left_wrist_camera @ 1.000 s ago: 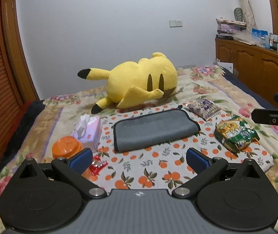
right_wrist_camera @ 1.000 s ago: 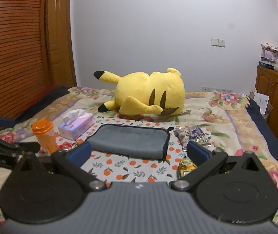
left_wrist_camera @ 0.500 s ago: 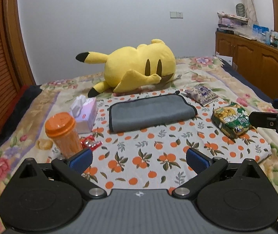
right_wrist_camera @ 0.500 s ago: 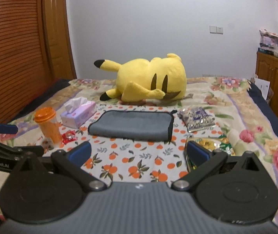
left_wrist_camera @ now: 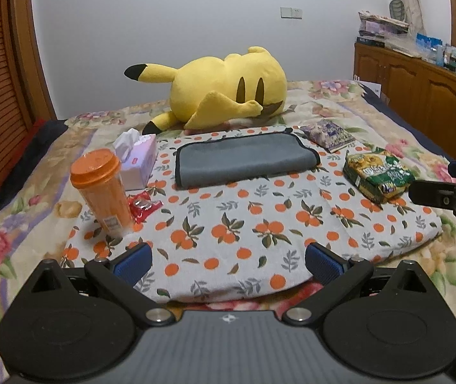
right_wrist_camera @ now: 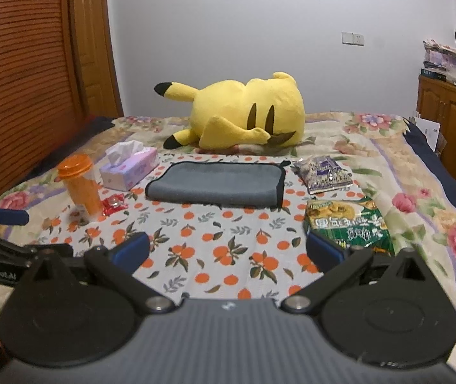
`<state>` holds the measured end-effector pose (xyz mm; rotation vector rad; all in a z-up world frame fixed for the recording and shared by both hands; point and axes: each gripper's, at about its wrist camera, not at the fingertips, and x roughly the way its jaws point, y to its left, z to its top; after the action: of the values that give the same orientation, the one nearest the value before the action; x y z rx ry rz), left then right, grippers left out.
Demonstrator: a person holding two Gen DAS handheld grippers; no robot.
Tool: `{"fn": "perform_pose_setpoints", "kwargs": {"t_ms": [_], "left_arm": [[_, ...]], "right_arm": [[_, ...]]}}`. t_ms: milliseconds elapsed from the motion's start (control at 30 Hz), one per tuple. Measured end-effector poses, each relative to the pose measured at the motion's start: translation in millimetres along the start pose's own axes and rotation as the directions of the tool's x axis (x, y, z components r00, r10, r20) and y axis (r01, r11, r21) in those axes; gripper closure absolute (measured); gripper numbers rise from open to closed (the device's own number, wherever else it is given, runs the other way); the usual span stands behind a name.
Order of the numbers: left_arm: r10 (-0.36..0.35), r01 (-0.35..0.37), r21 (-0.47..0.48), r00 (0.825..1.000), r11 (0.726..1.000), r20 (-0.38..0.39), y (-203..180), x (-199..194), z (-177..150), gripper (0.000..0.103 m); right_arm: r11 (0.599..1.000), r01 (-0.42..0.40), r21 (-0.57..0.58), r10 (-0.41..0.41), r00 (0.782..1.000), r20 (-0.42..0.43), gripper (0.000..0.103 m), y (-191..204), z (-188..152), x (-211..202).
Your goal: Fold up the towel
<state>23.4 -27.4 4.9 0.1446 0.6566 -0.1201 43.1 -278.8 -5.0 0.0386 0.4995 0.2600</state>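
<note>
On left wrist view: left gripper (left_wrist_camera: pixel 228 260) spread wide, empty; towel (left_wrist_camera: pixel 244 158) lies folded on cloth (left_wrist_camera: pixel 228 220), well ahead. Right wrist view: right gripper (right_wrist_camera: pixel 228 252) apart, empty; towel (right_wrist_camera: pixel 216 184) folded, neat, untouched; fold probably finished.

Dim, even indoor light, soft shadows, no glare. Strong fisheye bending at 3 and 9 o'clock; corners black. Slight blur.

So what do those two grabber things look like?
Both look alike. The left gripper and the right gripper each have a grey ribbed body, two round black discs, black arms with silver bolts, and fingers tipped with blue pads. White lettering shows on the left gripper's black side in the right wrist view. No cables or sleeves show.
</note>
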Motion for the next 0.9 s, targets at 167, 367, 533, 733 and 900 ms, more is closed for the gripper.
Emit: {"fn": "perform_pose_setpoints", "kwargs": {"t_ms": [167,367,533,733,900], "left_arm": [[-0.006,0.006,-0.003,1.000,1.000,-0.003,-2,-5,-9,0.000],[0.000,0.000,-0.010,1.000,1.000,-0.021,-3,0,-19,0.000],[0.006,-0.006,-0.016,0.999,1.000,-0.045,-2,12,-27,0.000],[0.004,-0.006,-0.028,0.999,1.000,-0.053,0,24,-32,0.000],[0.002,-0.003,-0.022,0.999,1.000,-0.047,-1,28,-36,0.000]], "right_arm": [[1.000,0.006,0.015,-0.006,1.000,-0.006,0.000,1,-7,-6],[1.000,0.011,0.011,-0.011,1.000,-0.021,0.000,6,-17,-6],[1.000,0.013,0.005,-0.013,1.000,-0.027,0.000,6,-20,-1],[1.000,0.016,0.008,-0.016,0.999,-0.049,0.000,5,-27,10],[1.000,0.021,0.010,-0.020,0.998,-0.066,0.000,6,-30,15]]}}
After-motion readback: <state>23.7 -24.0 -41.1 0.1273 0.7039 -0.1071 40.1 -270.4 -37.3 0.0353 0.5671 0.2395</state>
